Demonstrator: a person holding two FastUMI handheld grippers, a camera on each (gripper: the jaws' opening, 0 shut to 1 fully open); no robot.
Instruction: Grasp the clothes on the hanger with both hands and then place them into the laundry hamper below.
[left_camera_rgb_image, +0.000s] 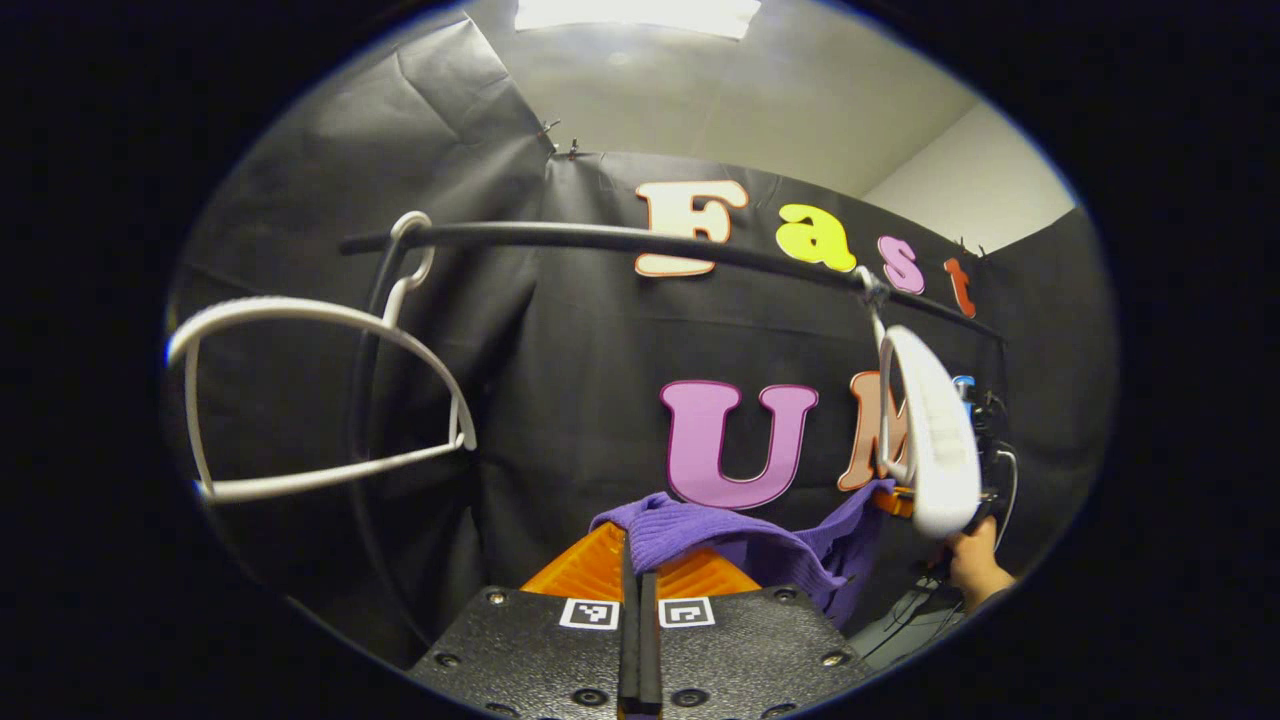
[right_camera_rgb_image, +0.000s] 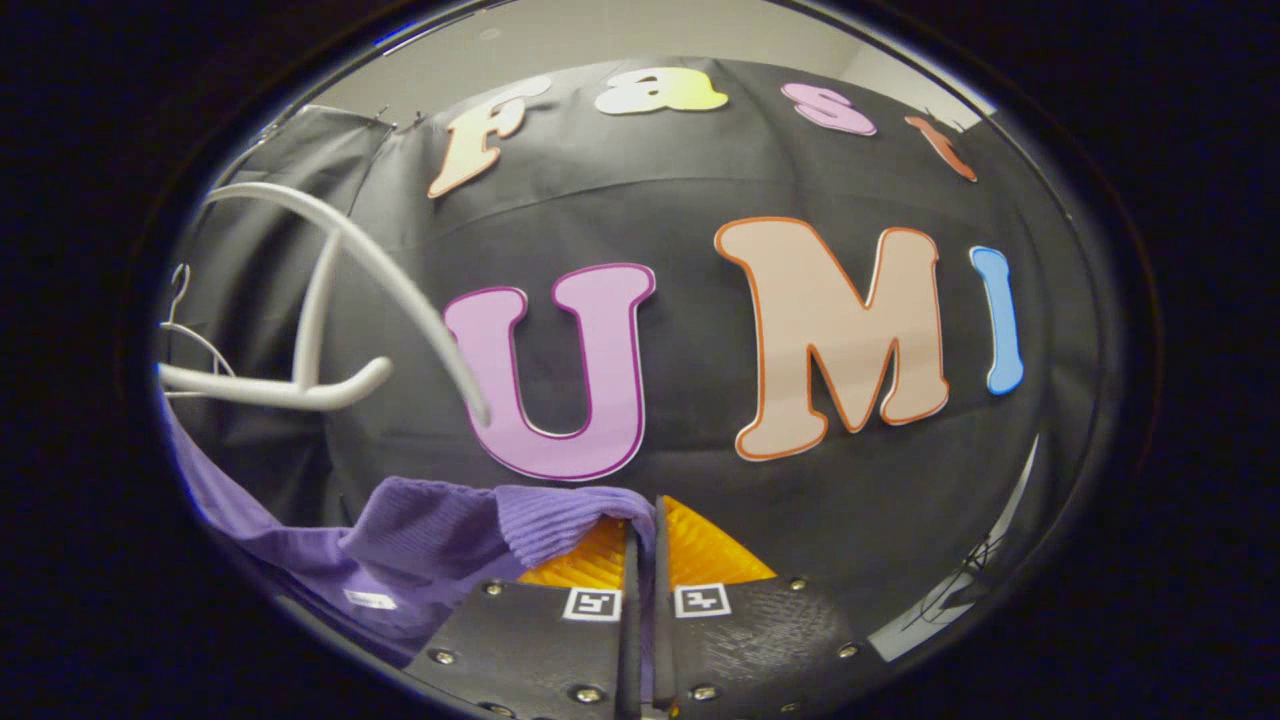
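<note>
A purple knitted garment (left_camera_rgb_image: 740, 545) hangs stretched between my two grippers, off its hanger. My left gripper (left_camera_rgb_image: 638, 560) is shut on one edge of the knit. In the right gripper view the same purple garment (right_camera_rgb_image: 440, 540) drapes leftward from my right gripper (right_camera_rgb_image: 645, 540), whose fingers are shut on its ribbed edge. A bare white hanger (left_camera_rgb_image: 935, 440) dangles from the black rail (left_camera_rgb_image: 640, 240) at the right, above the cloth; this white hanger (right_camera_rgb_image: 330, 300) swings close at the left of the right gripper view. The hamper is out of sight.
A second empty white hanger (left_camera_rgb_image: 310, 400) hangs at the rail's left end. A hand (left_camera_rgb_image: 975, 570) holding the other gripper (left_camera_rgb_image: 985, 450) shows at lower right behind the near hanger. Black cloth walls close in behind.
</note>
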